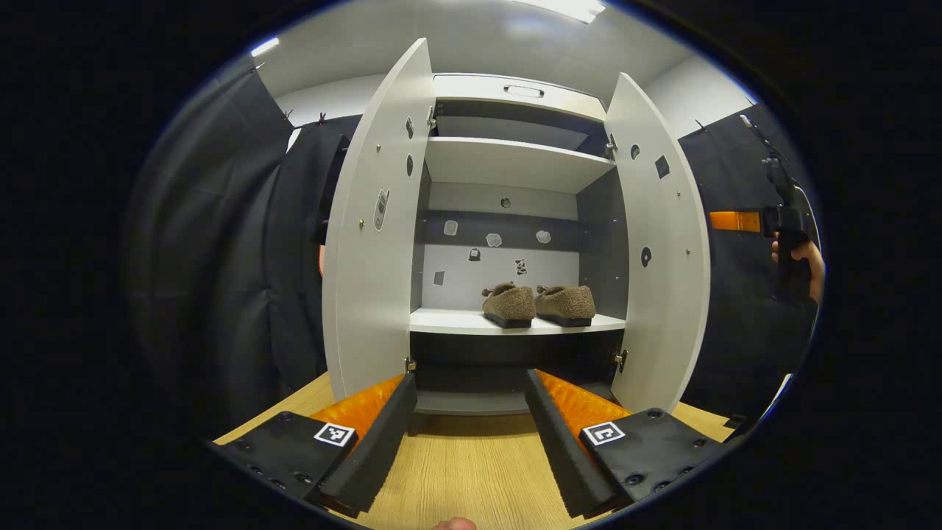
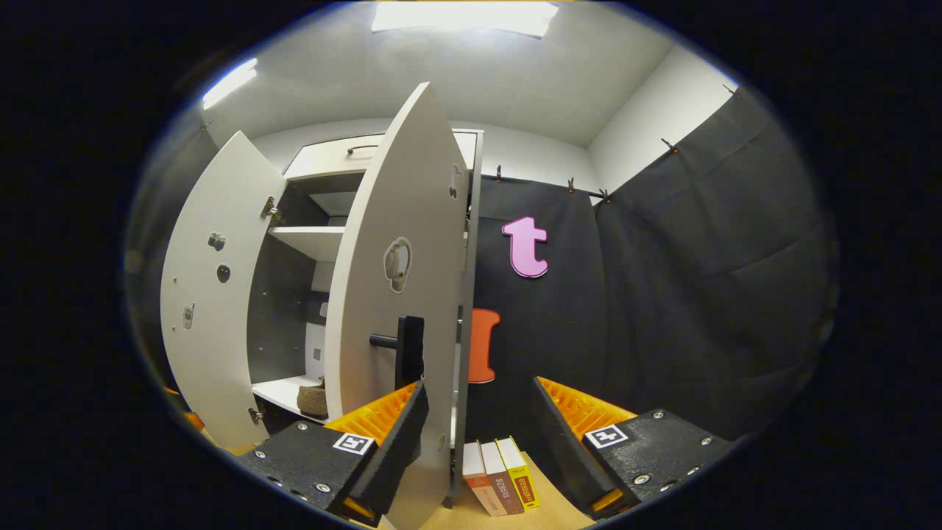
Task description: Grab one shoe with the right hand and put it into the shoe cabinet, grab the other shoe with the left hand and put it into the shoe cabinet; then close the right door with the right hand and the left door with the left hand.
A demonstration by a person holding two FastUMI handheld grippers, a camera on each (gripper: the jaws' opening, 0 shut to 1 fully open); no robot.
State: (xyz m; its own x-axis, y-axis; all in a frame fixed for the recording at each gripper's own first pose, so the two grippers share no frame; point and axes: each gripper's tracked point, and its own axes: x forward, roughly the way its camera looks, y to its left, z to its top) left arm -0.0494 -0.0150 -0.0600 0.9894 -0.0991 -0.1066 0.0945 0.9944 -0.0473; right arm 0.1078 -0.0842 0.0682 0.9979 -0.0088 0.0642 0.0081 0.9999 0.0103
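Two brown fuzzy slipper-like shoes, one [image 1: 509, 304] touching the other [image 1: 566, 304], sit side by side on the lower shelf of the tall white wooden shoe cabinet [image 1: 515, 165], both doors swung wide. The left hand-held gripper [image 1: 471, 434] hovers over the light wooden tabletop [image 1: 464, 471], fingers spread apart, holding nothing. The right hand-held gripper [image 2: 477, 434] is likewise spread and empty, just beside the right door [image 2: 401, 294] near its black handle [image 2: 405, 352].
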